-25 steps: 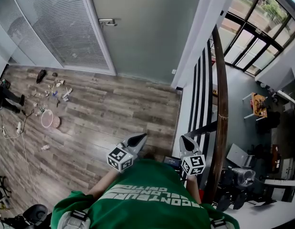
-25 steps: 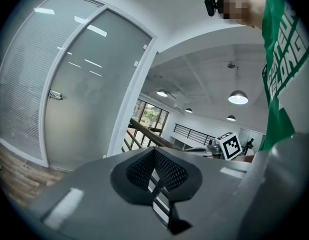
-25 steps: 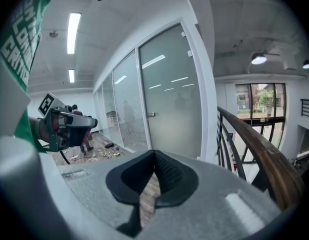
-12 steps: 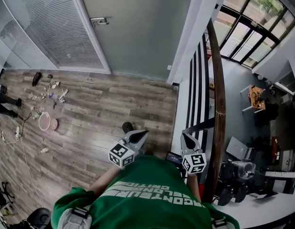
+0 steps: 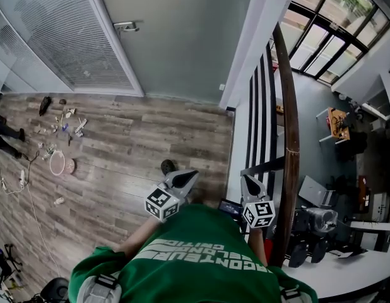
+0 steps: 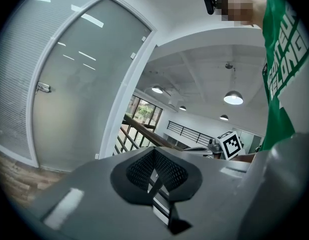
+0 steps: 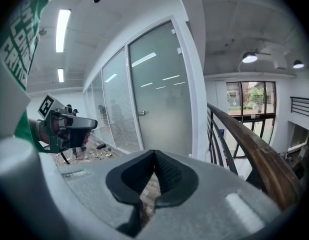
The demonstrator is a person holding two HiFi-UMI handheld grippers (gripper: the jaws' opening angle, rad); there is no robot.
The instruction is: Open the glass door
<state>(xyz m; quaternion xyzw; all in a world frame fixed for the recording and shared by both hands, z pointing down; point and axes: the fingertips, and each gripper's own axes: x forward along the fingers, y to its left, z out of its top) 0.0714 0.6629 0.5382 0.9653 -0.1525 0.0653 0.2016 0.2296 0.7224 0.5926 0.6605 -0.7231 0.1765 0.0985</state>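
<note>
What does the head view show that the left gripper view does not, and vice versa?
Only the head view shows small clutter scattered on the wooden floor, and a lower level with a table beyond the railing. Only the left gripper view shows hanging ceiling lamps and the left gripper close up, fingers shut and empty. Both show the frosted glass door, its handle and the wooden handrail.

Glass door (image 5: 182,36) runs off the top edge in the head view, so its upper part is cut off. Its handle (image 5: 125,26) is too tiny to make out. The scattered bits (image 5: 79,126) on the wood floor (image 5: 132,150) are way too small to name. The green shirt (image 5: 201,264) hides most of both arms (image 5: 137,246).
</note>
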